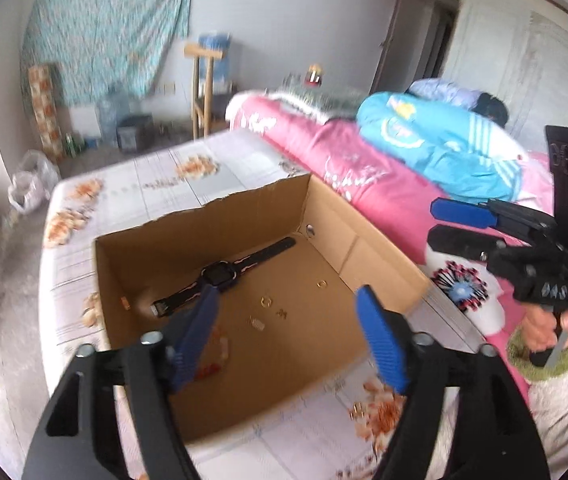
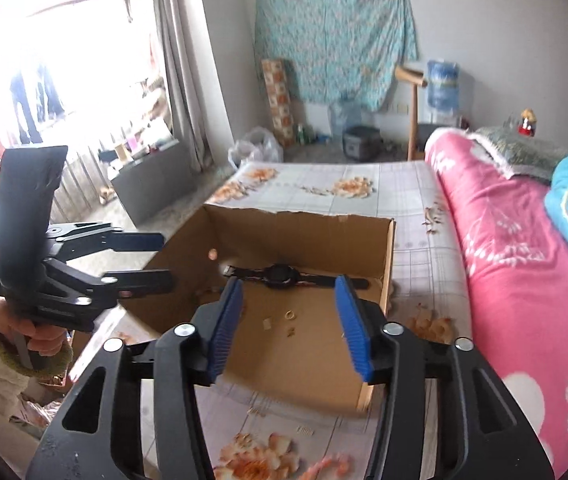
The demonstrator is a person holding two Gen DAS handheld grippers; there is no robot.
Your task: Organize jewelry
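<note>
Jewelry sits in the cardboard box (image 1: 219, 280) on the bed (image 2: 412, 200), and that box is our landmark: a black watch (image 1: 219, 274) lies stretched across the box floor toward its far wall, with small gold rings (image 1: 265, 301) and tiny bits scattered on the floor just nearer than it. A few more gold pieces (image 1: 358, 410) lie on the sheet outside the near corner of the box. The left hand-held gripper (image 1: 288, 340) hangs above the near rim, jaws wide apart, nothing between them; the right hand-held gripper (image 2: 288, 328) hovers over the box too, jaws apart and empty. On handling, I'd judge the watch light, its strap floppy, so the stiff case in the middle is the place to pinch. The rings look light, hard and slick, lying flat on cardboard, so they would likely skid away from the pads; coming down with a pad on each side of the band seems best. The smallest bits are too blurred to name. For room, the box is open-topped with tall walls, the far one torn ragged, so entry is from above only. The pink quilt (image 2: 516, 280) crowds the right side of the box; the sheet beyond the far wall lies open.
</note>
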